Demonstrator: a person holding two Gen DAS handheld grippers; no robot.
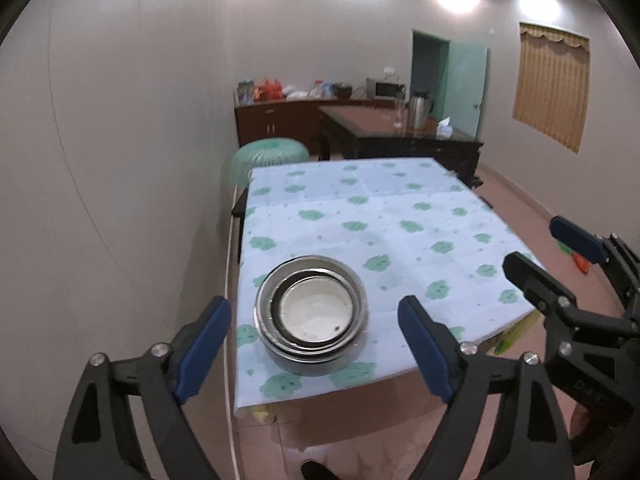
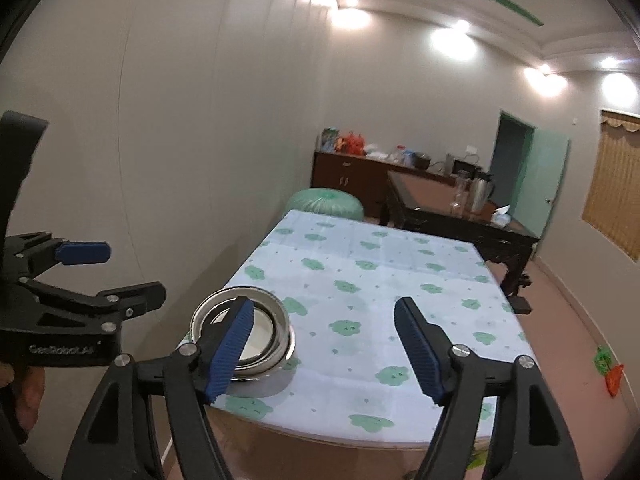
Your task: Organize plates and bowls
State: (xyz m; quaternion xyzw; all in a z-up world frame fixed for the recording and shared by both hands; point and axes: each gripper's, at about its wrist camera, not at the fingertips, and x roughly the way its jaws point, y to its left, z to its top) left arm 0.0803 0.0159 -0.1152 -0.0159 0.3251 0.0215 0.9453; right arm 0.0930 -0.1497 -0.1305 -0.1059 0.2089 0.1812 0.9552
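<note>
A nested stack of steel bowls [image 1: 311, 314] with a white-inside bowl [image 1: 316, 312] on top sits near the front left corner of the table [image 1: 380, 216]. It also shows in the right wrist view [image 2: 264, 328], partly hidden behind a finger. My left gripper [image 1: 314, 344] is open and empty, held above and in front of the stack, its blue pads apart on either side. My right gripper [image 2: 324, 352] is open and empty, to the right of the stack; it also shows in the left wrist view [image 1: 560, 248].
The table has a light cloth with green prints [image 2: 360, 280]. A wall runs close along its left side. A green stool [image 1: 270, 156] stands behind the table. A dark wooden table [image 1: 400, 132] with a kettle and a sideboard stand farther back.
</note>
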